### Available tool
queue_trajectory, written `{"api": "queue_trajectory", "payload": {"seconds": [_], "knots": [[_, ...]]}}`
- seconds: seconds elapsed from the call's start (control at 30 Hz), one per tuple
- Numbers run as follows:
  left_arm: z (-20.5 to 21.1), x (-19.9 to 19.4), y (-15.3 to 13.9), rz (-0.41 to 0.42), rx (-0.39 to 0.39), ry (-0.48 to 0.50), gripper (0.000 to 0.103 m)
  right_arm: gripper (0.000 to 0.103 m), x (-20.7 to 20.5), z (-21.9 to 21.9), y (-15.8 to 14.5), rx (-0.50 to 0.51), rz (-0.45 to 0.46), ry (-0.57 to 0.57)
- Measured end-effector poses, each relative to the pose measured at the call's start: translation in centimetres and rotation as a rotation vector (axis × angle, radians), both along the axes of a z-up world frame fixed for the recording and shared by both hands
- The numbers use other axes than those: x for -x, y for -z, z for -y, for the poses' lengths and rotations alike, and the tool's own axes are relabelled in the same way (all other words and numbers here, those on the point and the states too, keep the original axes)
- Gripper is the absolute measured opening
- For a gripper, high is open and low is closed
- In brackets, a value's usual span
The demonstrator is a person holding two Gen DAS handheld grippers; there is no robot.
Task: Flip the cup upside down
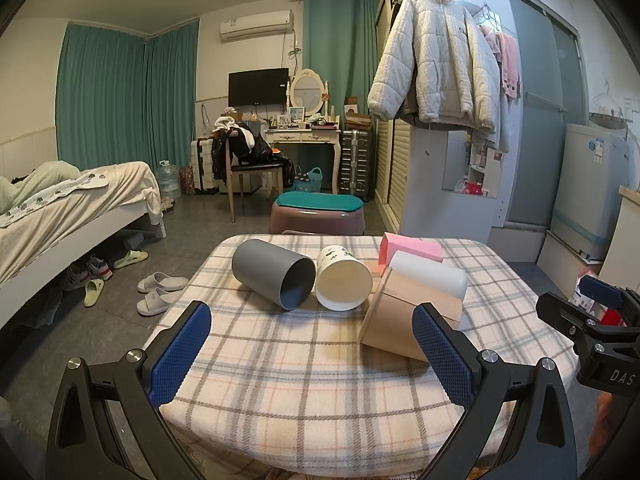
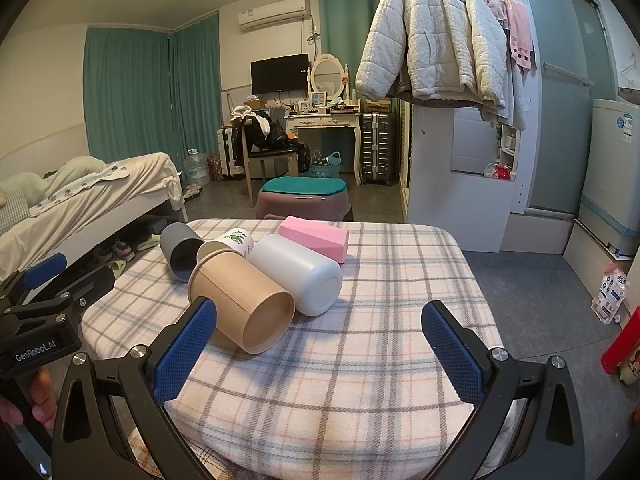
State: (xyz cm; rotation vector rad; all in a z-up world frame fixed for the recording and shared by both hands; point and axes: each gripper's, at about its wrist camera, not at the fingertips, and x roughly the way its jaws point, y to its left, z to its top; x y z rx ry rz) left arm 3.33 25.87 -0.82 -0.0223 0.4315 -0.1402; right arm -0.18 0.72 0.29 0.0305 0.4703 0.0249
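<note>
Plaid cloth in pale pink, cream and grey covers the small surface (image 1: 304, 364), and on it five things lie on their sides in a loose row. At the left end is a grey cylindrical plastic cup (image 1: 274, 278), its open mouth turned toward the left wrist camera. Touching it on the right is a white paper cup with a green leaf print (image 1: 344, 278), mouth also toward that camera. Next comes a brown kraft paper cup (image 2: 244, 308) — from the right wrist view its recessed base faces the lens and its rimmed mouth points away toward the grey cup. Pressed against its side is a white plastic tumbler (image 2: 296, 272), closed base toward the right wrist camera. Behind the tumbler, near the far edge, lies a pink faceted box-shaped block (image 2: 316, 240), touching or just beside it.

The left tongs (image 1: 312, 348) hang over the near part of the cloth with the blue pads spread wide and nothing between them; the right-hand pad overlaps the kraft cup in the picture, though contact cannot be told. The right tongs (image 2: 316, 352) are likewise spread wide and hold nothing — the left-hand pad sits just in front of the kraft cup's base.

Beyond the surface stands a mauve plastic stool with a teal cushion (image 1: 318, 210).
</note>
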Motion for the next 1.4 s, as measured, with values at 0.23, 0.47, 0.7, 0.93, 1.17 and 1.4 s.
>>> {"api": "queue_trajectory", "payload": {"seconds": [0.23,0.47,0.7,0.93,1.17,1.4], "knots": [[0.04,0.00,0.03,-0.002,0.000,0.000,0.103,0.103,-0.10,-0.15,0.27,0.001,-0.003,-0.003],[0.01,0.00,0.01,-0.003,-0.001,0.000,0.103,0.103,-0.11,-0.17,0.26,0.000,-0.002,-0.003],[0.02,0.00,0.02,-0.004,-0.002,0.000,0.103,0.103,-0.12,-0.17,0.25,0.000,-0.003,-0.003],[0.06,-0.02,0.05,-0.004,-0.004,-0.001,0.103,0.103,-0.14,-0.13,0.22,0.000,-0.004,-0.003],[0.08,-0.06,0.10,-0.008,-0.003,-0.002,0.103,0.103,-0.12,-0.54,0.75,0.002,-0.010,-0.013],[-0.33,-0.36,-0.47,-0.013,-0.006,-0.002,0.103,0.103,-0.42,-0.34,0.63,0.004,-0.017,-0.019]]}}
